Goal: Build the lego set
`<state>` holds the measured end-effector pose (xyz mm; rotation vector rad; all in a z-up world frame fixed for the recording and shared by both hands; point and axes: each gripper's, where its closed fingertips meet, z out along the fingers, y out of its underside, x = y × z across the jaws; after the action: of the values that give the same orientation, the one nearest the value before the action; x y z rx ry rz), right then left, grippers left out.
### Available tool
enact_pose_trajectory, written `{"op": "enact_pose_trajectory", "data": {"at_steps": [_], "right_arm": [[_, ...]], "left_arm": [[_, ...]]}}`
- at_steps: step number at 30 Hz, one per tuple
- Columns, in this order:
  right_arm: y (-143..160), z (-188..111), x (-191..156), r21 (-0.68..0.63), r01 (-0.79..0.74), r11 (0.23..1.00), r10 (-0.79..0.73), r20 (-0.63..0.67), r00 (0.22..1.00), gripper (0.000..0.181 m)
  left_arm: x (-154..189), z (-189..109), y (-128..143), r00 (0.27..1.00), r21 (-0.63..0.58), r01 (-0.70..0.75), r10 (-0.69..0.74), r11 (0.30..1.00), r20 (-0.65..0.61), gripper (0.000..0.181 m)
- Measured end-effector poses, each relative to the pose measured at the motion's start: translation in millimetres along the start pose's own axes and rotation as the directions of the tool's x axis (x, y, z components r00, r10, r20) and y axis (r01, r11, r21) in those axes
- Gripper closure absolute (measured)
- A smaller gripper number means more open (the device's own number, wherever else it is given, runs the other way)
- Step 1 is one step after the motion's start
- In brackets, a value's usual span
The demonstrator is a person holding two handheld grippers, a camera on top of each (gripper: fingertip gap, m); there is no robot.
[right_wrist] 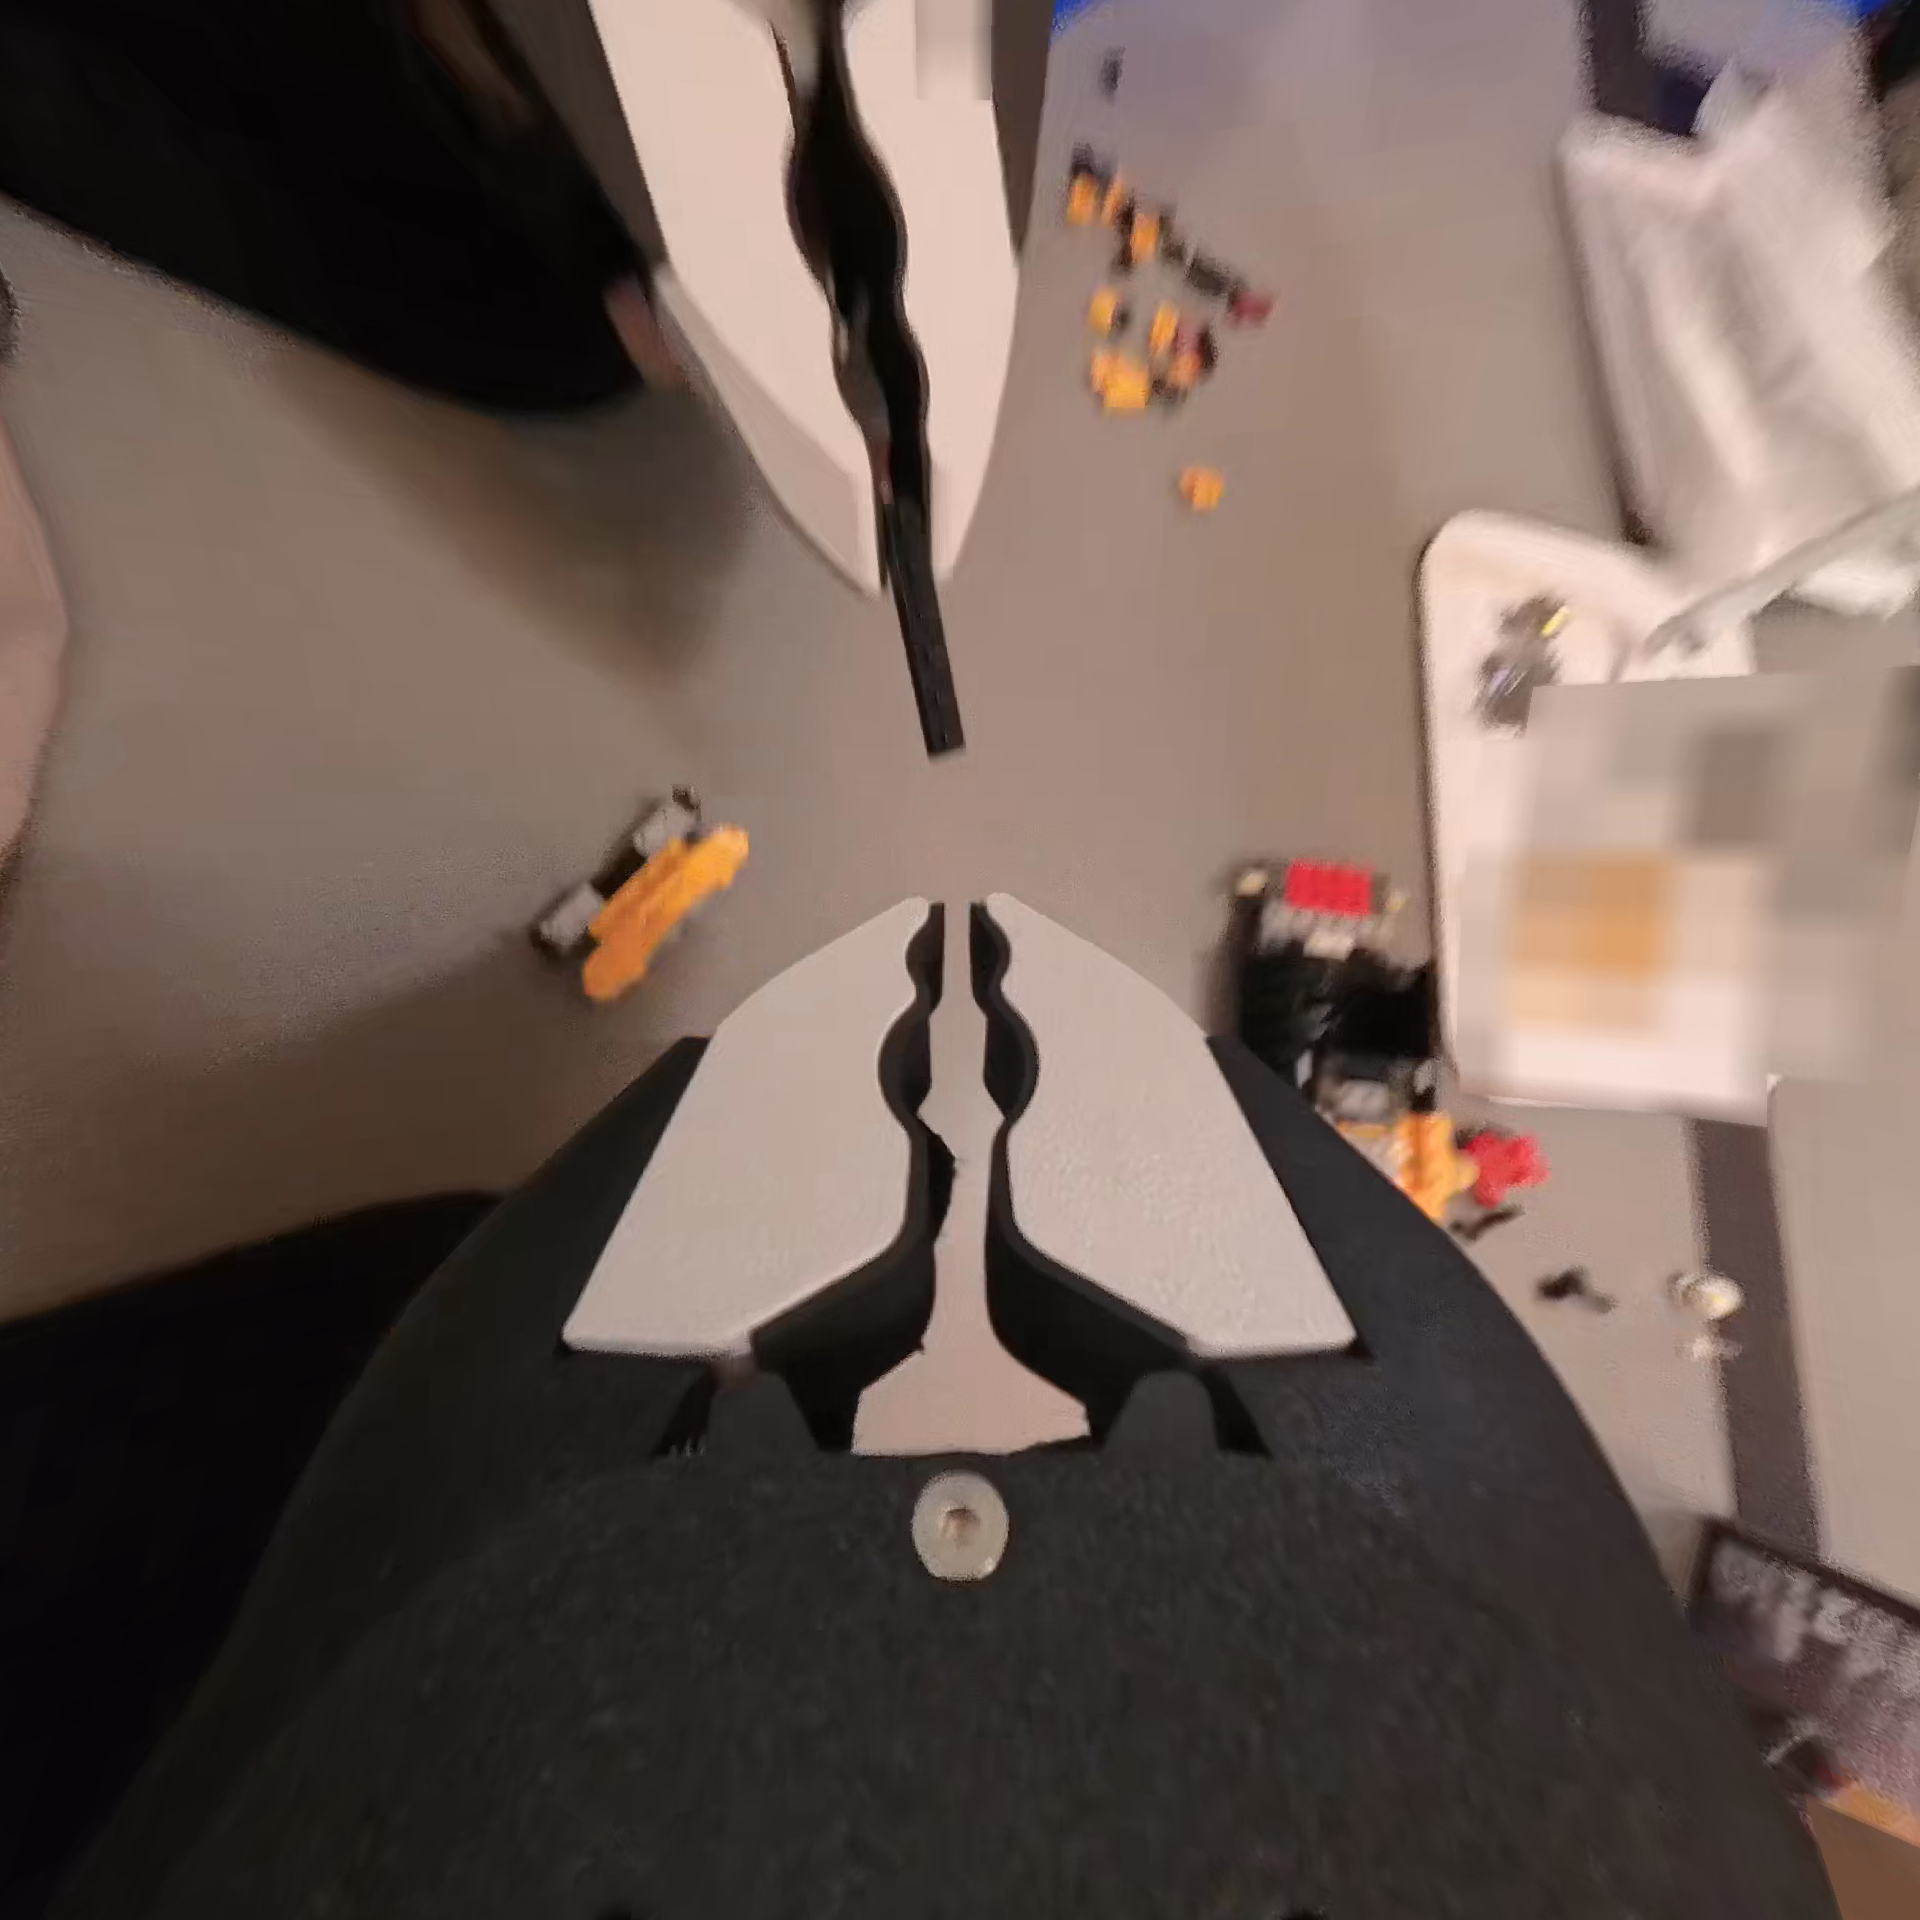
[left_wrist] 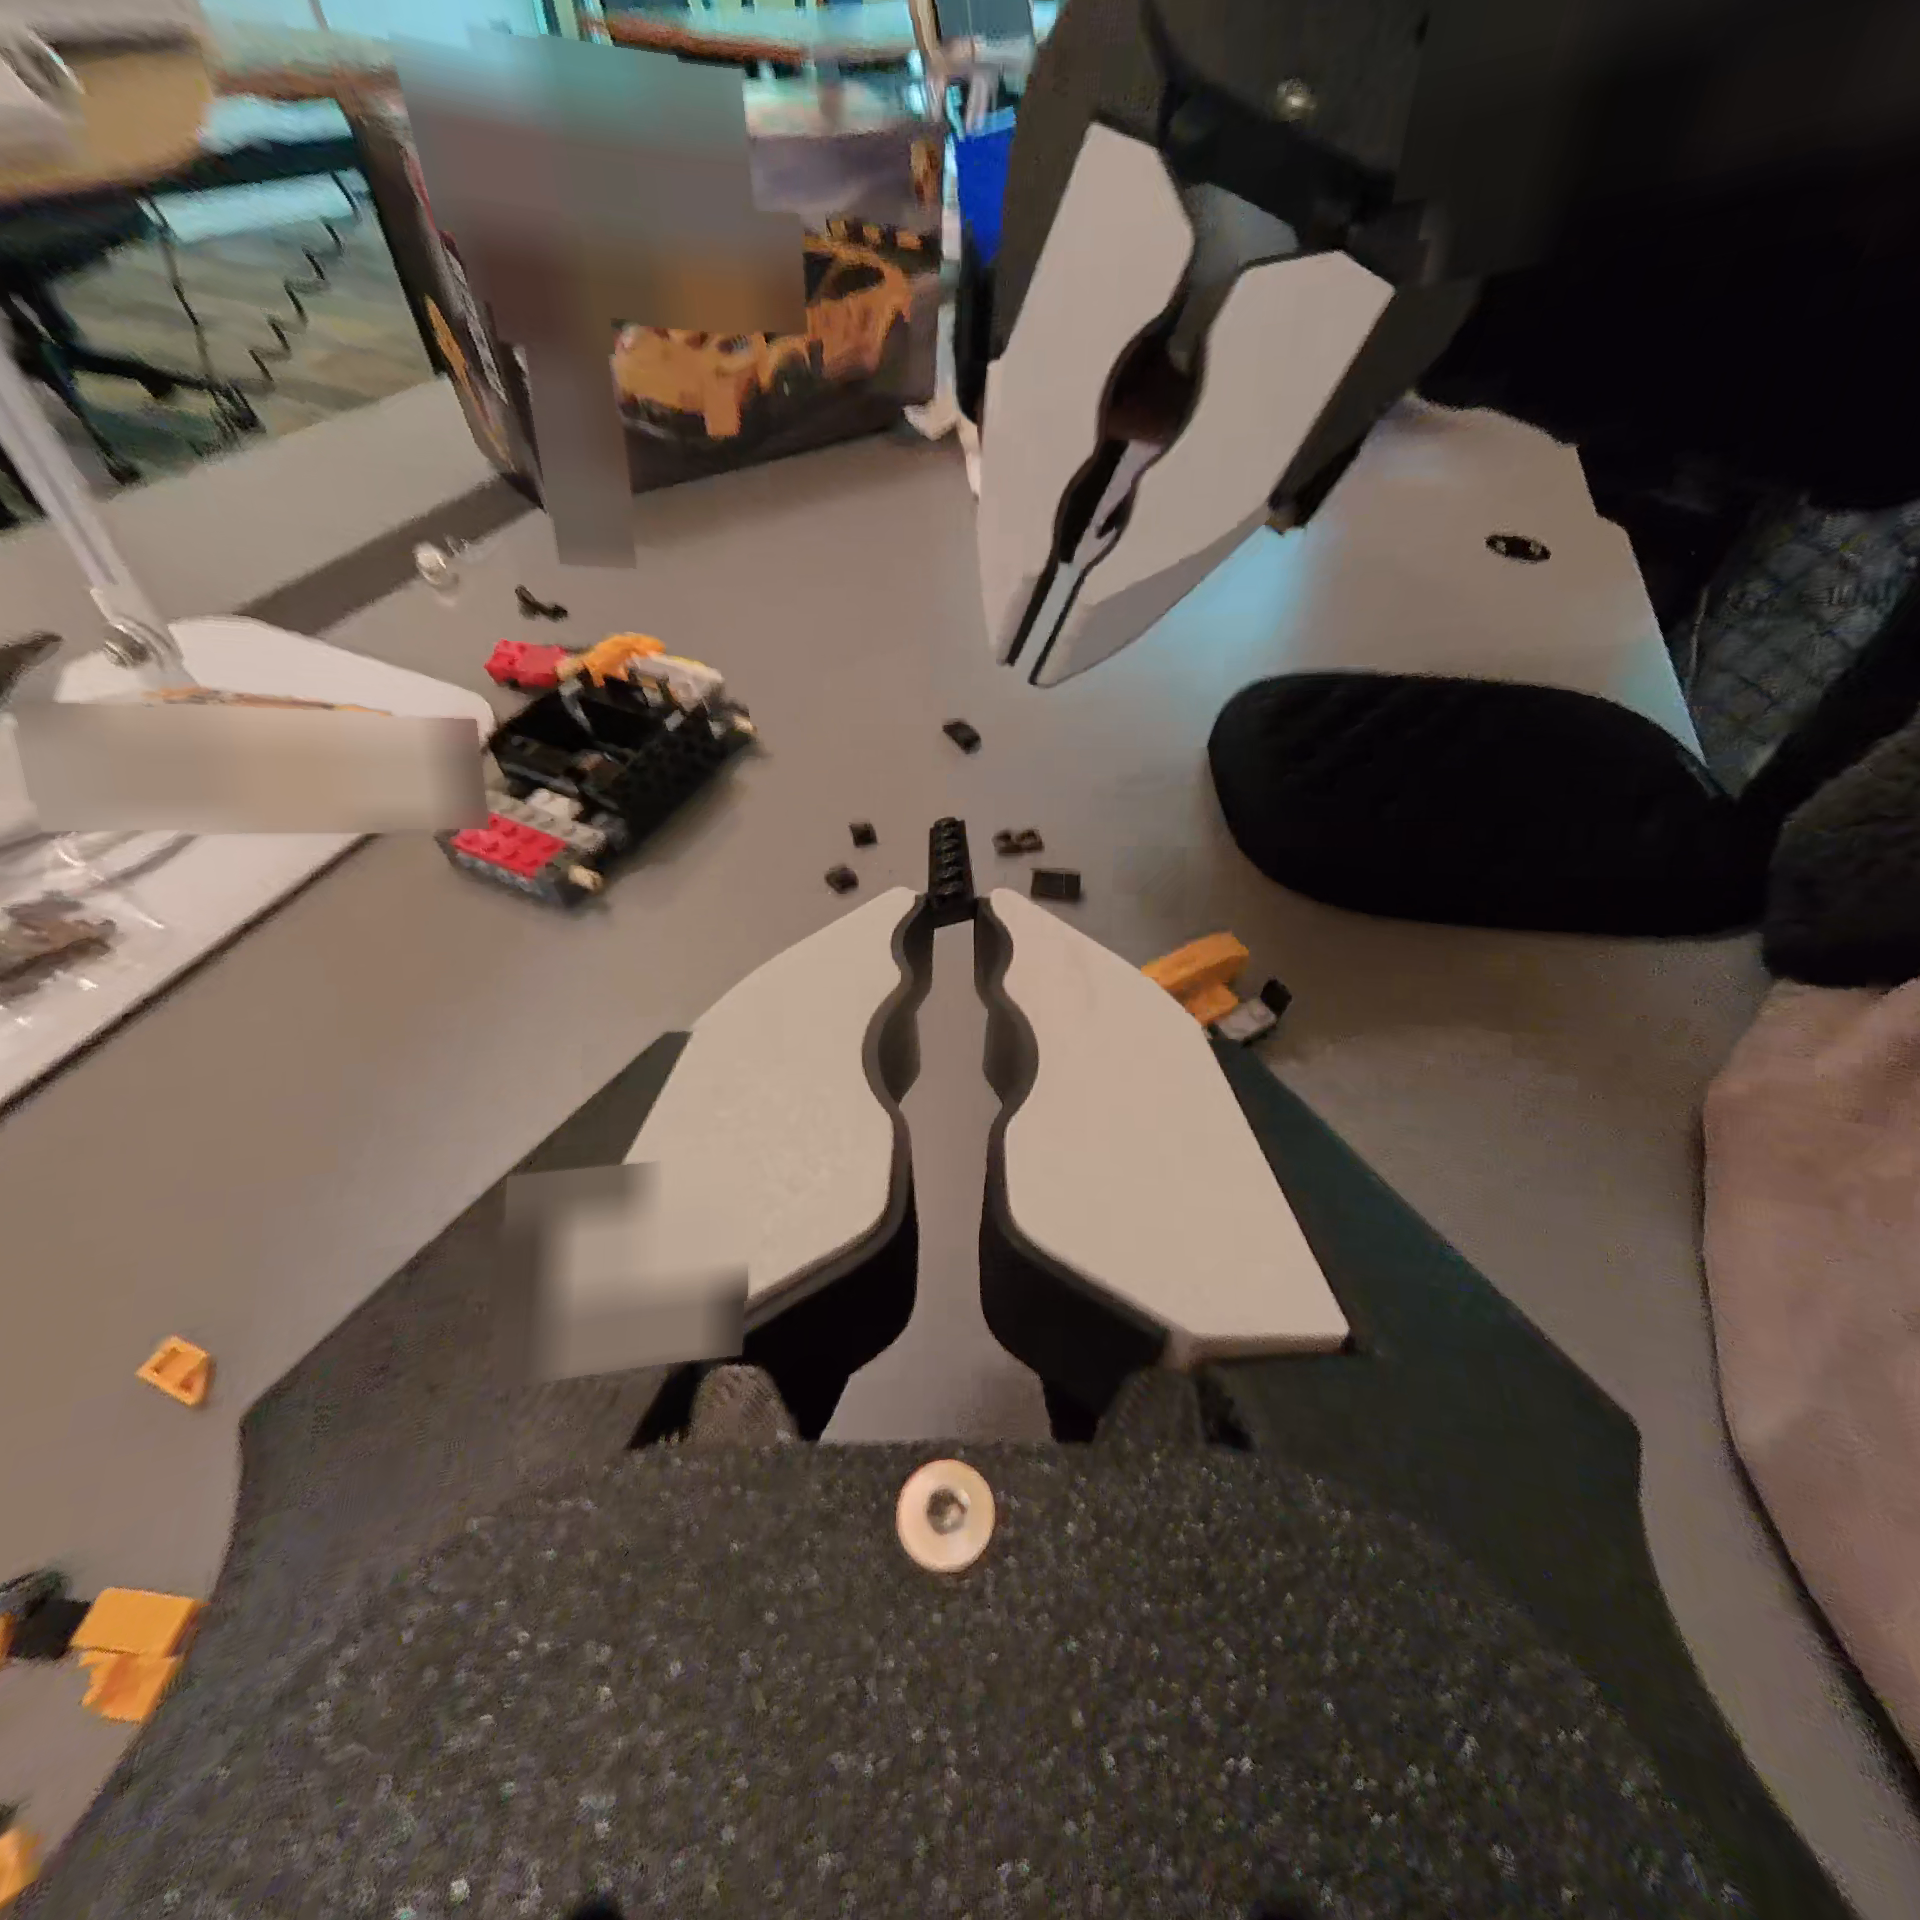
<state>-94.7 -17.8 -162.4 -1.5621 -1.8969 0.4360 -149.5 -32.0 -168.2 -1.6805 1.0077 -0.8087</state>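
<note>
At the centre of the left wrist view the left gripper [left_wrist: 951, 902] has its fingers [left_wrist: 790, 1091] closed on one end of a narrow black studded plate [left_wrist: 949, 868], most of which juts out beyond the tips, studs up. With so little of the strip inside the pinch it will likely pivot if pushed sideways, so any pressing should run straight down the studs. Just past it, small black pieces [left_wrist: 1054, 884] lie scattered on the grey worktop [left_wrist: 343, 1091], and an orange-and-grey sub-assembly [left_wrist: 1205, 977] sits just right of the fingers. Further off, at middle left, the partly built black chassis [left_wrist: 613, 769] with red bricks waits — that is probably where the plate goes, though the frames do not settle it. In the upper right the right gripper [left_wrist: 1023, 665] hangs tips-down over the worktop; its own blurred view shows the right gripper [right_wrist: 957, 906] with fingers [right_wrist: 1122, 1122] nearly together, a thin slit between the tips and nothing in it, while the plate held by the other tool points toward it from above. A sound way on: use that free tool to steady the chassis or regrip the strip nearer its middle, line the studs up squarely, then press. The box [left_wrist: 769, 353] stands at the back.
</note>
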Motion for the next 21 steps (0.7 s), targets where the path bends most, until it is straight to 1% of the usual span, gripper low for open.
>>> {"op": "enact_pose_trajectory", "data": {"at_steps": [3,6,10,12,16,18,21], "right_arm": [[39.2,14.1,-12.9,-0.117,-0.021,0.993,0.030,0.081,0.996,0.177],[59.6,21.4,-23.2,-0.174,-0.012,0.985,0.031,0.112,0.993,0.177],[69.6,27.3,-30.8,-0.225,-0.088,0.970,0.117,0.119,0.986,0.176],[72.8,30.0,-31.7,-0.253,-0.172,0.952,0.202,0.099,0.974,0.176],[73.6,35.3,-35.2,-0.258,-0.350,0.901,0.384,0.093,0.919,0.171],[76.6,36.9,-34.5,-0.268,-0.396,0.878,0.429,0.073,0.900,0.168],[79.8,40.8,-35.8,-0.283,-0.439,0.853,0.473,0.062,0.879,0.166]], "left_arm": [[3.6,9.7,24.4,0.999,-0.124,0.001,-0.005,0.992,-0.033,0.174],[8.0,15.8,41.6,0.998,-0.215,-0.007,-0.007,0.977,-0.062,0.174],[10.6,20.6,51.6,0.997,-0.274,-0.027,0.005,0.961,-0.080,0.174],[12.1,23.6,58.7,0.996,-0.314,-0.041,0.014,0.948,-0.090,0.174],[13.6,28.6,72.9,0.993,-0.390,-0.102,0.070,0.915,-0.097,0.173],[13.7,29.6,77.8,0.991,-0.415,-0.129,0.098,0.901,-0.095,0.173],[12.9,29.7,78.3,0.989,-0.417,-0.144,0.118,0.898,-0.088,0.172]]}}
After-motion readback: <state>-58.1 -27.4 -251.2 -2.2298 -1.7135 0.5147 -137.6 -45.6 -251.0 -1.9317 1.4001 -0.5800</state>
